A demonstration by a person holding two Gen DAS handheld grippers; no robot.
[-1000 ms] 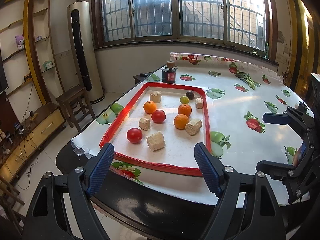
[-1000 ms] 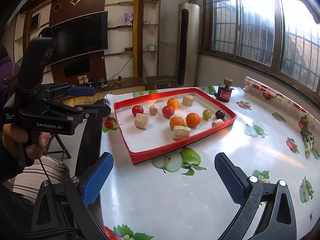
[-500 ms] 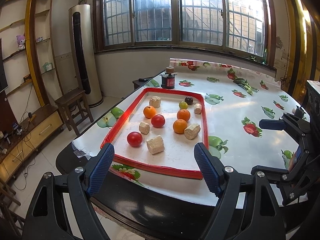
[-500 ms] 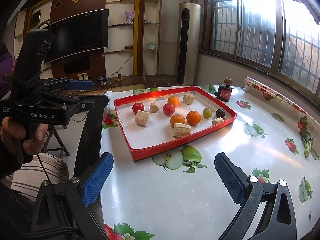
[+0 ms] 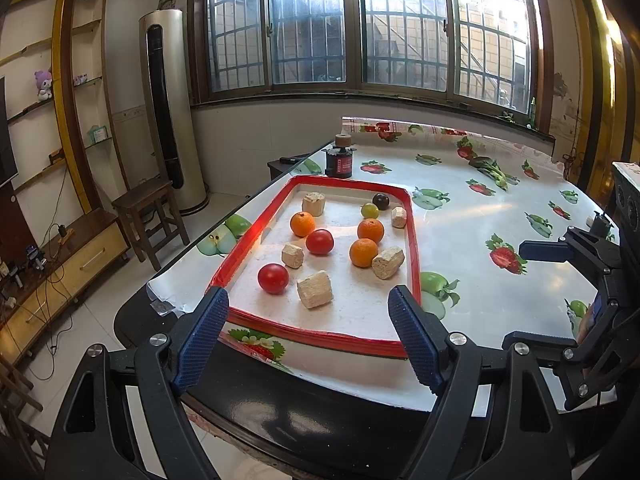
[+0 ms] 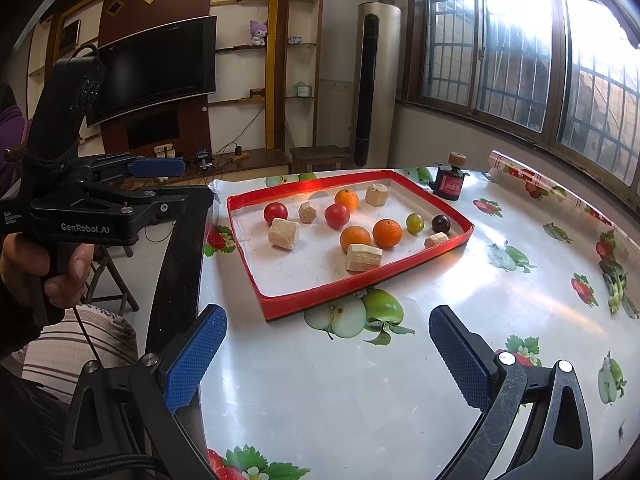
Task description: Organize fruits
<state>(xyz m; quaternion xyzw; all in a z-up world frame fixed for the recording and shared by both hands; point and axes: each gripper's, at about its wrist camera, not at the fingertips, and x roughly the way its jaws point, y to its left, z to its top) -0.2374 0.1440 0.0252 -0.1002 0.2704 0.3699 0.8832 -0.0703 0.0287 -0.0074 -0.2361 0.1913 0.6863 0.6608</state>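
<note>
A red-rimmed white tray (image 5: 414, 240) (image 6: 244, 256) lies on the table. In it are three oranges (image 5: 363, 252) (image 6: 387, 233), two red tomatoes (image 5: 273, 278) (image 6: 275, 212), a green grape (image 5: 369, 210) (image 6: 415, 223), a dark plum (image 5: 381, 201) (image 6: 441, 223) and several beige blocks (image 5: 315, 289) (image 6: 363, 257). My left gripper (image 5: 308, 332) is open and empty, short of the tray's near rim. My right gripper (image 6: 328, 360) is open and empty above the tablecloth, short of the tray. Each gripper shows in the other's view, left gripper (image 6: 156, 168), right gripper (image 5: 540, 250).
A dark red-labelled bottle (image 5: 339, 156) (image 6: 450, 177) stands just beyond the tray. The table has a fruit-print cloth (image 6: 520, 280) and a black edge (image 5: 280, 400). A wooden stool (image 5: 150, 216), a tall air conditioner (image 5: 170, 112) and a TV (image 6: 156, 64) stand beyond the table.
Both grippers have drawn back slightly from the tray, which sits a little higher and smaller in both views. Both stay open. Nothing in the tray has moved.
</note>
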